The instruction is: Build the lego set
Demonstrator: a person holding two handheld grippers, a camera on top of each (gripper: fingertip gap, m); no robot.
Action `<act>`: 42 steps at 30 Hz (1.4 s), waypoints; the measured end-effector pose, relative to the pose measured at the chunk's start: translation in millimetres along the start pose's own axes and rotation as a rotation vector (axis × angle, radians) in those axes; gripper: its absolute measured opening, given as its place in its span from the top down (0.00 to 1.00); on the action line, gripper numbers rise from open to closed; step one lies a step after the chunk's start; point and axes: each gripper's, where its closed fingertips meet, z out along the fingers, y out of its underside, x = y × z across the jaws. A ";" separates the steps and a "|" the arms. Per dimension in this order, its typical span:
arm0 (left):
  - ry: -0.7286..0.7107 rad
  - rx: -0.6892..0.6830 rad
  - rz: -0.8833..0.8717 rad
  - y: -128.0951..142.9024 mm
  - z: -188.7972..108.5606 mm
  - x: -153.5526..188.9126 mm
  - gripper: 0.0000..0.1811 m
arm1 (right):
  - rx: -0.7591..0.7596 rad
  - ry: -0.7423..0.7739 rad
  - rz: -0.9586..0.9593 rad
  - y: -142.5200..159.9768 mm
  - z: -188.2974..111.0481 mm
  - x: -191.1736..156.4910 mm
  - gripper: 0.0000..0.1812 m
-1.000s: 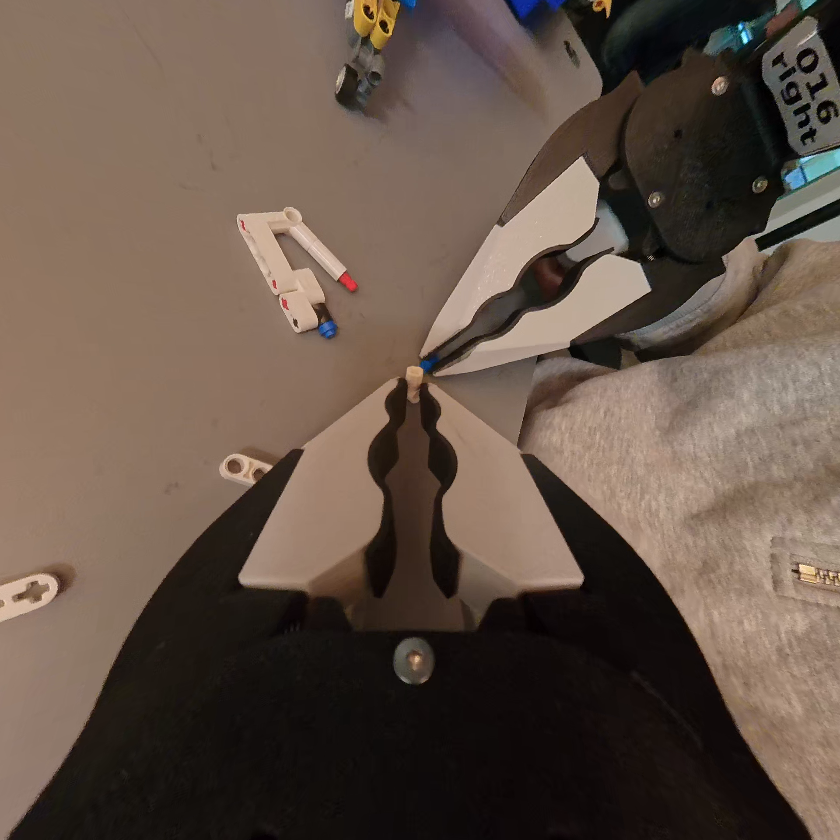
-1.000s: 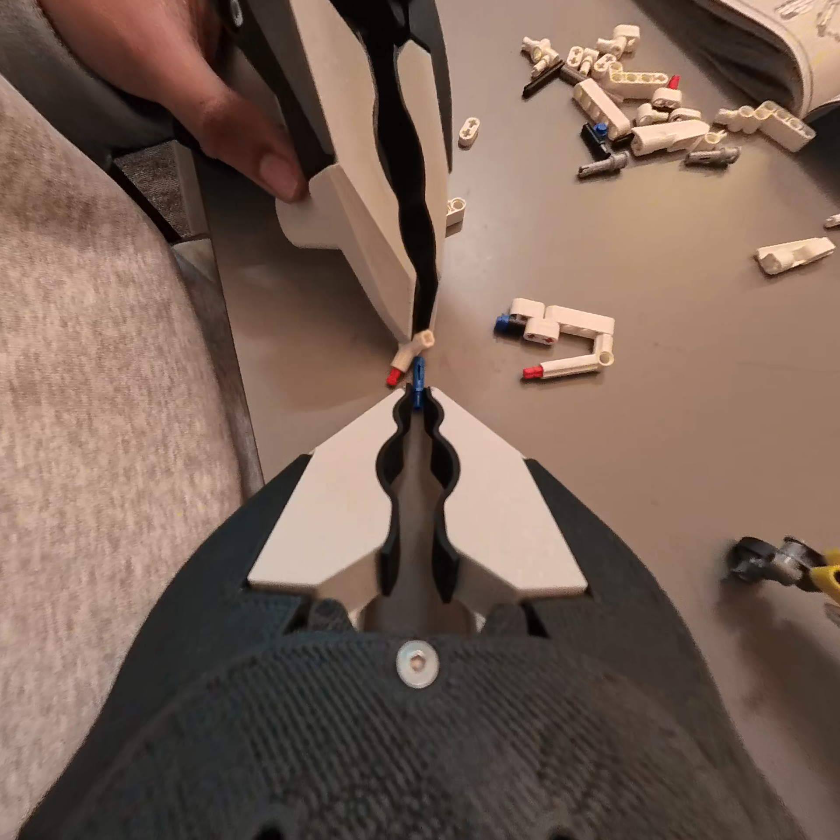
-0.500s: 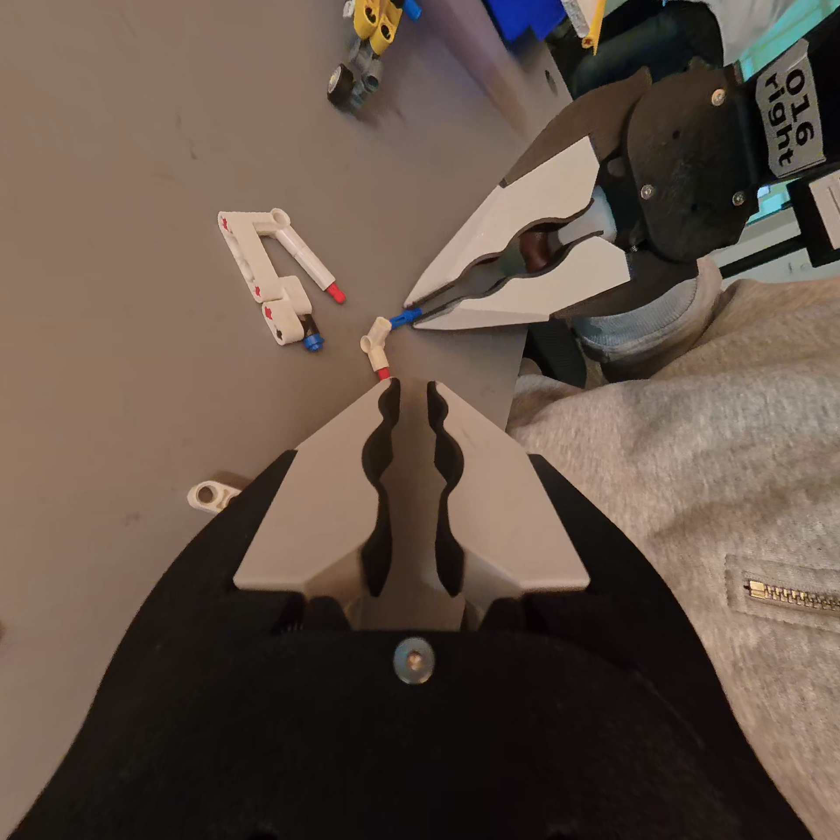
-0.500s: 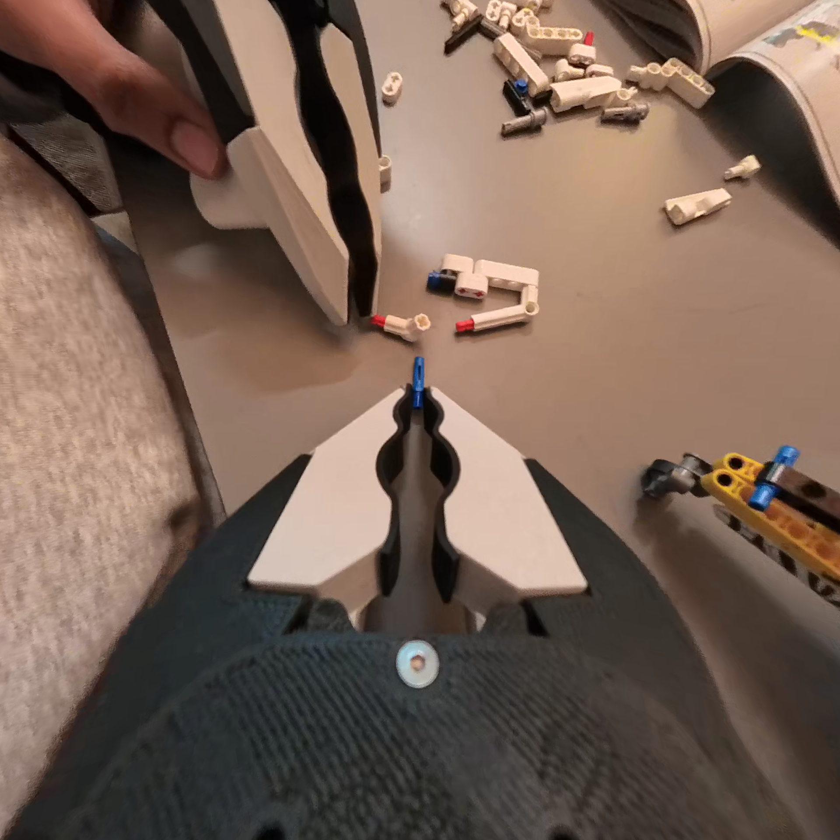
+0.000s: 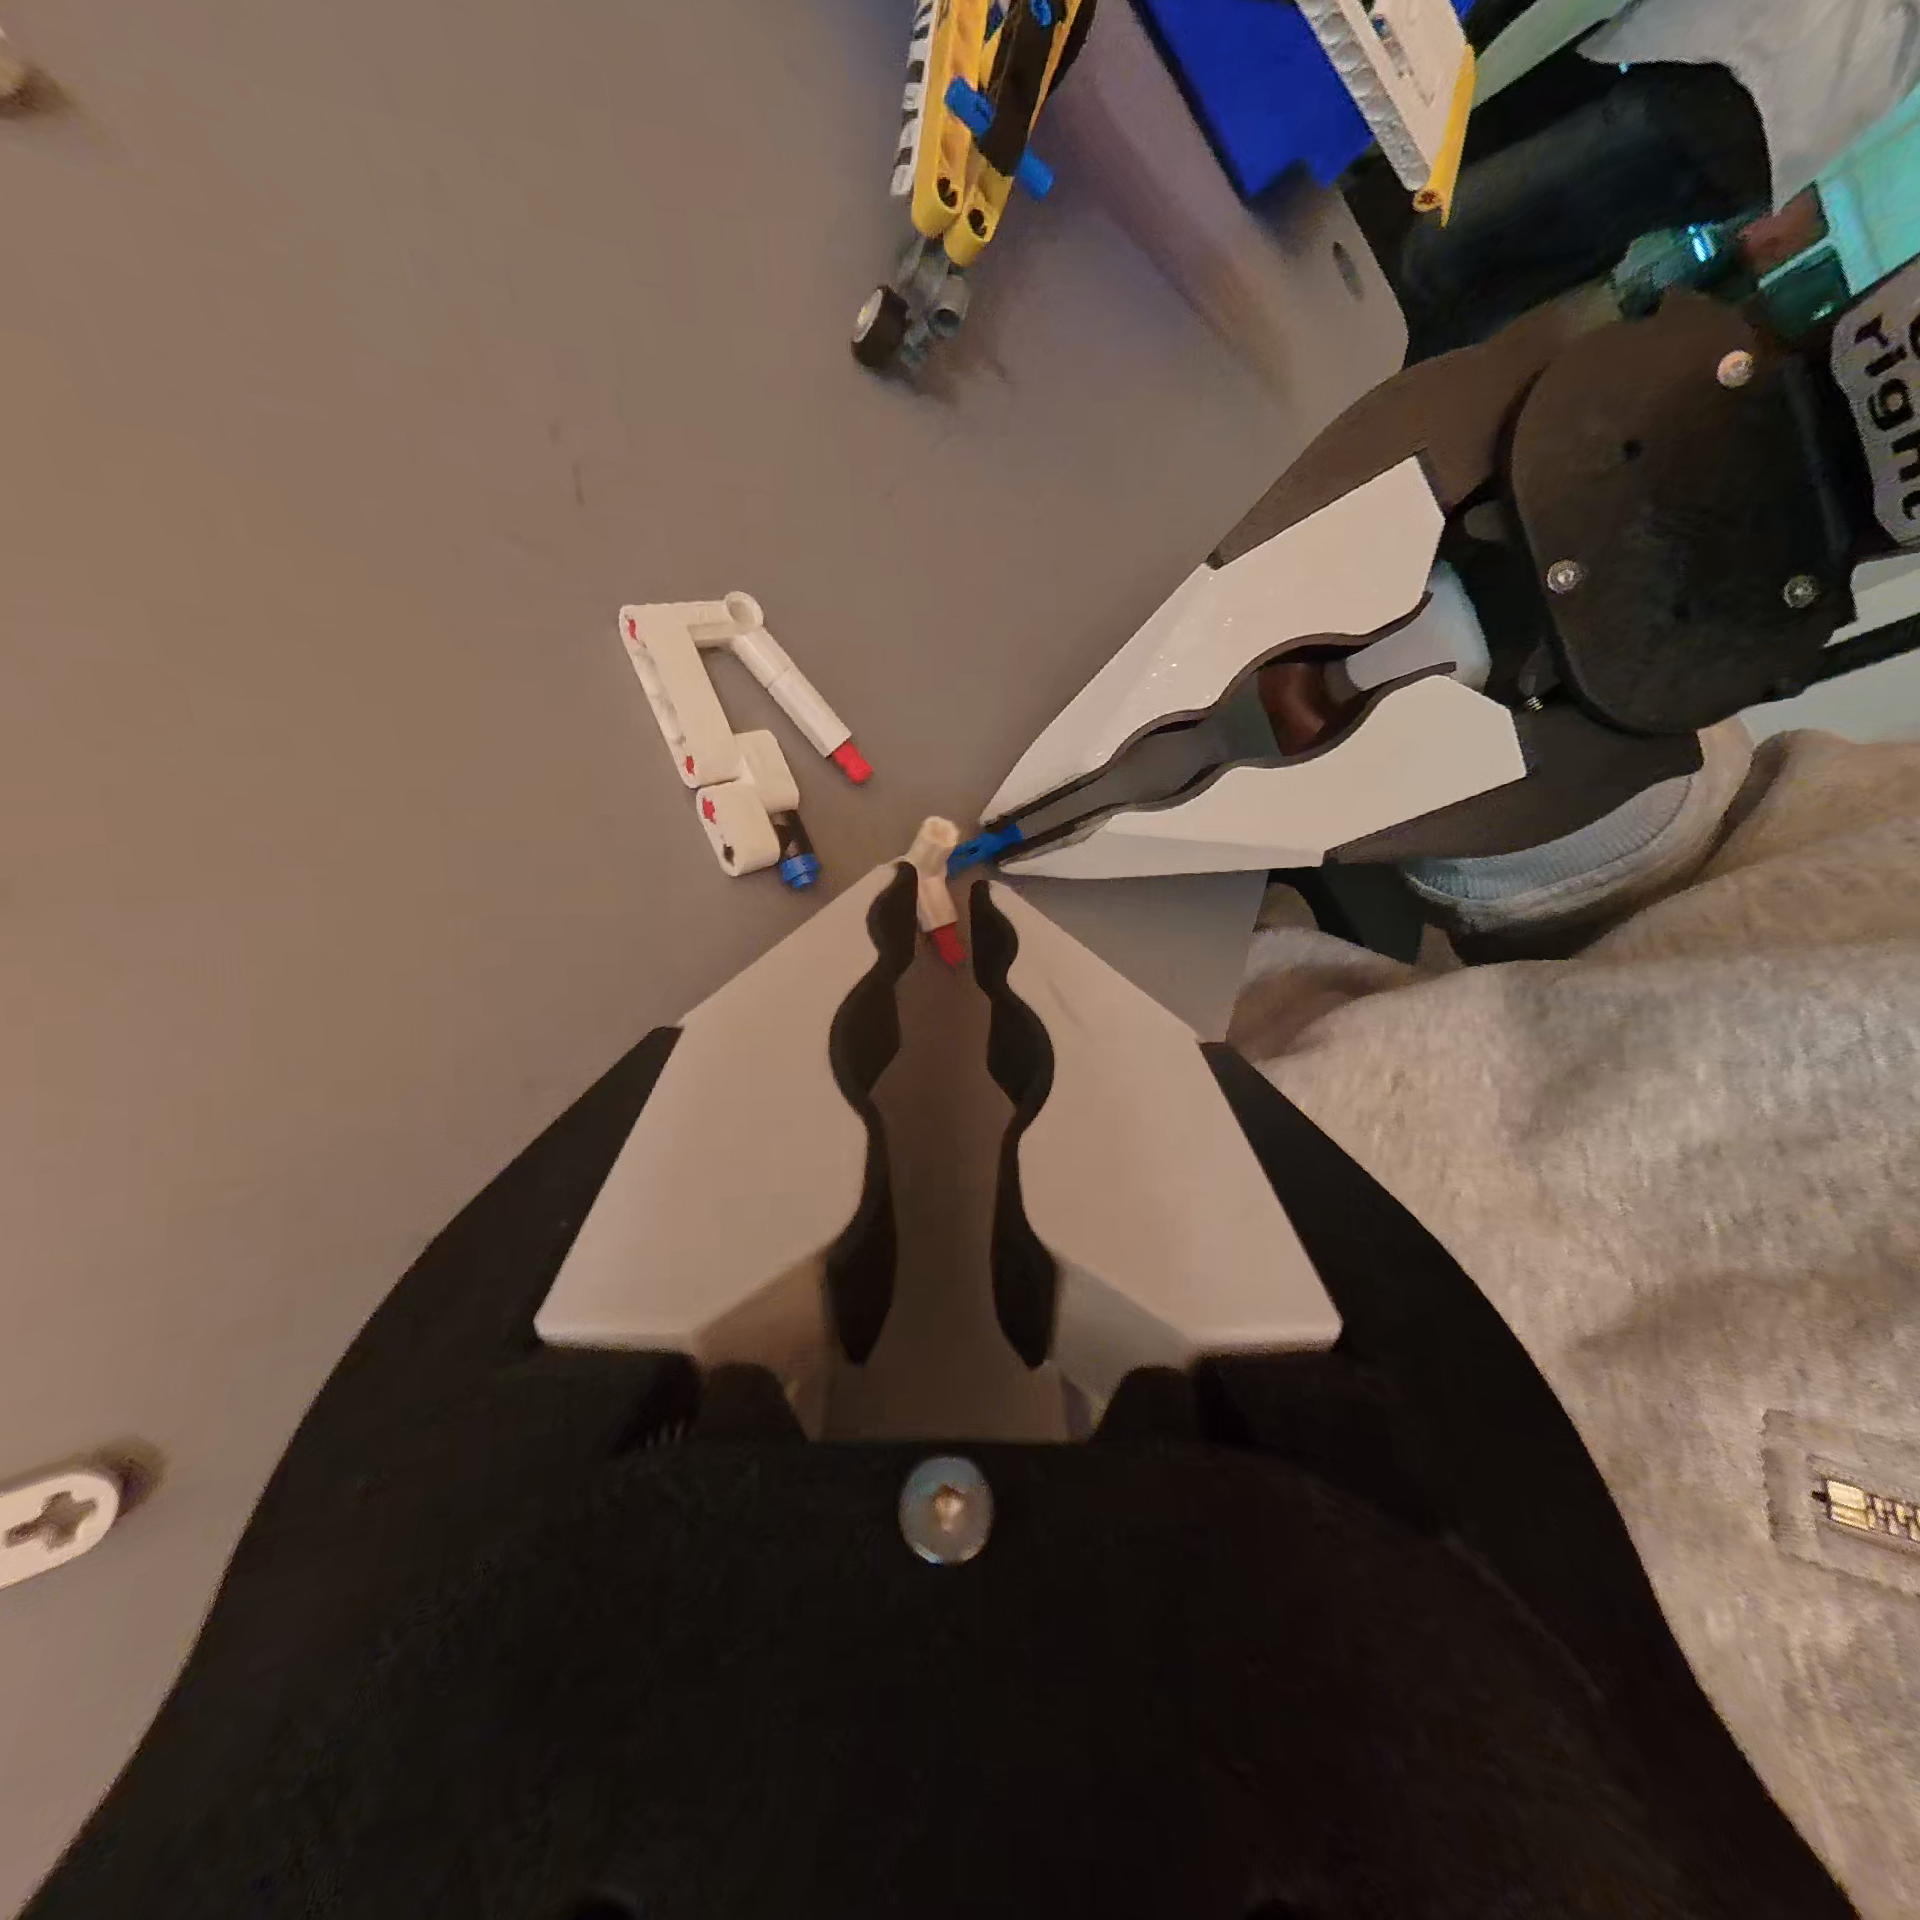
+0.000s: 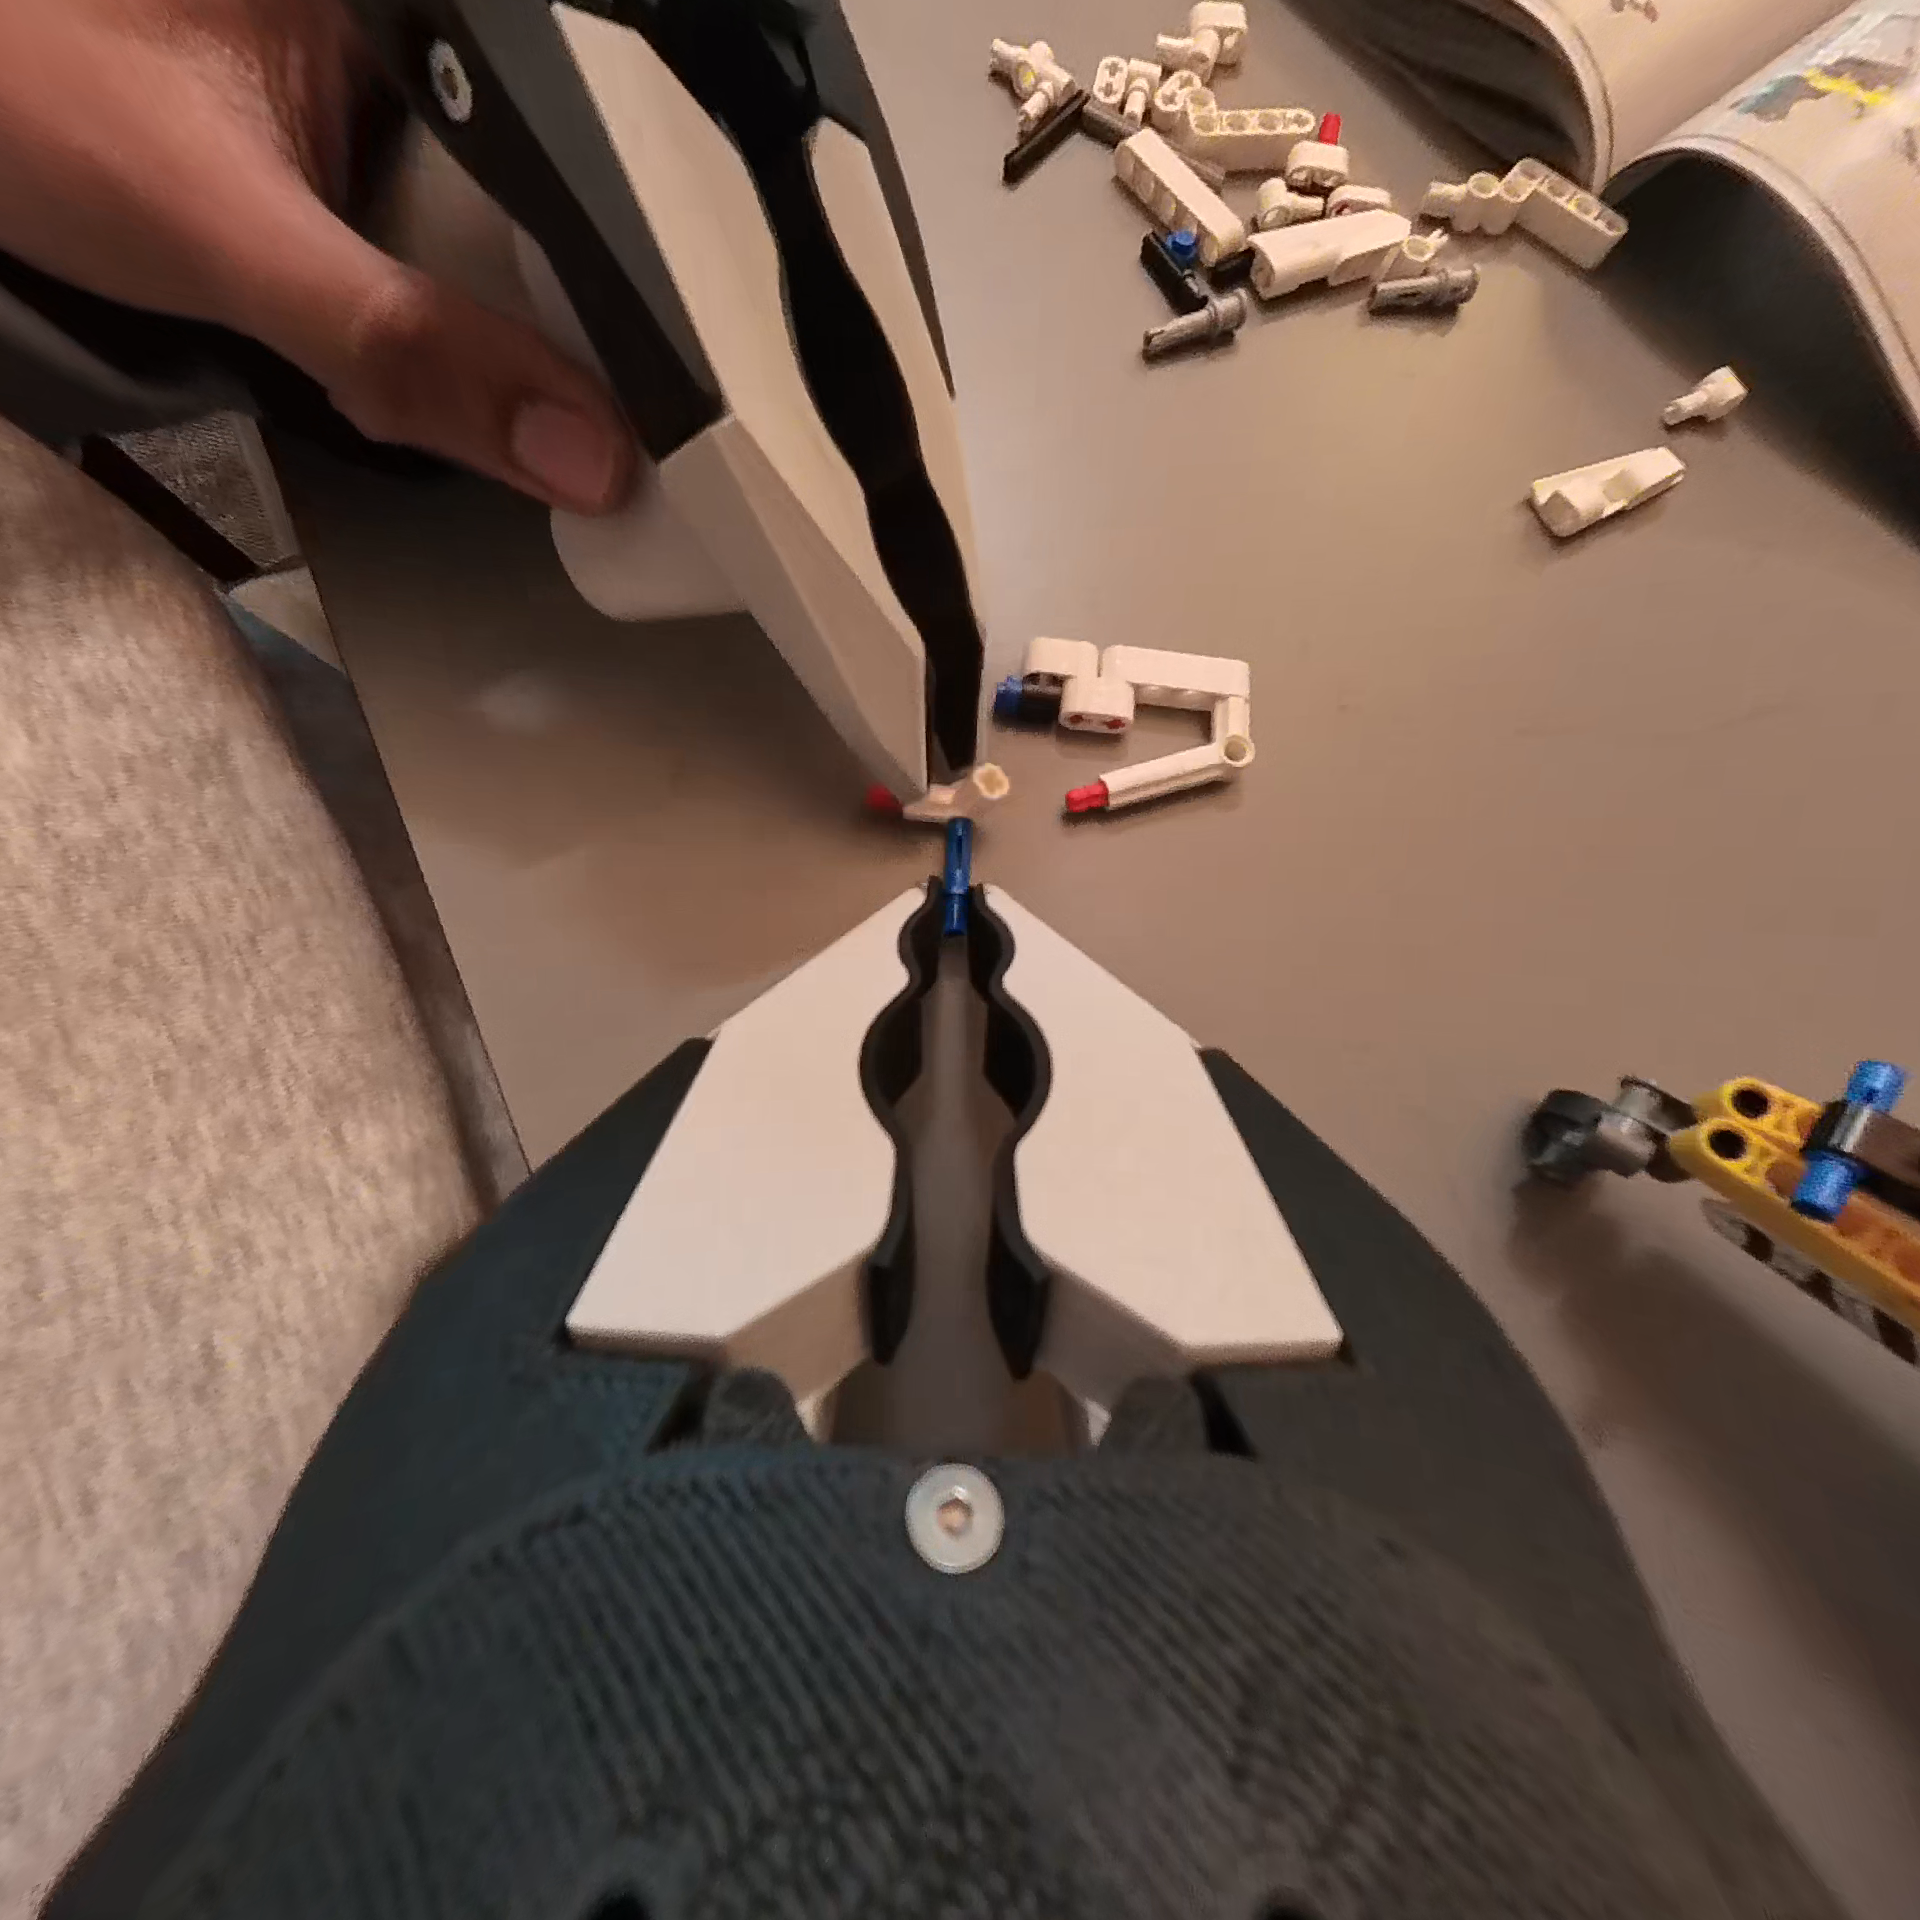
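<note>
Grey matte desk (image 5: 312, 416) underneath, and both tongs meet tip to tip near its edge. The left tongs (image 5: 935, 883), slightly parted, straddle a small white angled connector with a red pin (image 5: 935, 883); whether they grip it, I cannot tell. From two o'clock in the left wrist view, the right tongs (image 5: 992, 836) slant in, pressed together on a small blue plastic pin (image 6: 956, 868) that points at the connector's white body. At ten o'clock lies a white bracket-shaped lego assembly (image 5: 717, 717), near them.
</note>
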 end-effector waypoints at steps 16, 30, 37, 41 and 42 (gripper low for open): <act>-0.049 0.035 0.015 -4.8 -13.1 -4.5 0.93 | 0.056 -0.004 0.052 -7.0 -11.0 9.9 0.98; -0.168 -0.023 0.109 5.6 -4.9 -11.0 0.96 | 0.013 0.070 -0.033 -5.0 -1.6 9.7 0.98; -0.202 -0.032 0.174 7.2 -4.7 -7.9 0.97 | 0.059 0.042 0.027 -4.6 -10.6 5.9 0.98; -0.389 -0.042 0.213 9.8 -17.0 -18.5 0.97 | 0.099 0.026 0.053 -9.8 -10.8 0.8 0.98; -0.451 -0.033 0.217 9.3 -21.2 -22.1 0.97 | 0.116 0.012 0.063 -12.0 -9.3 -2.5 0.98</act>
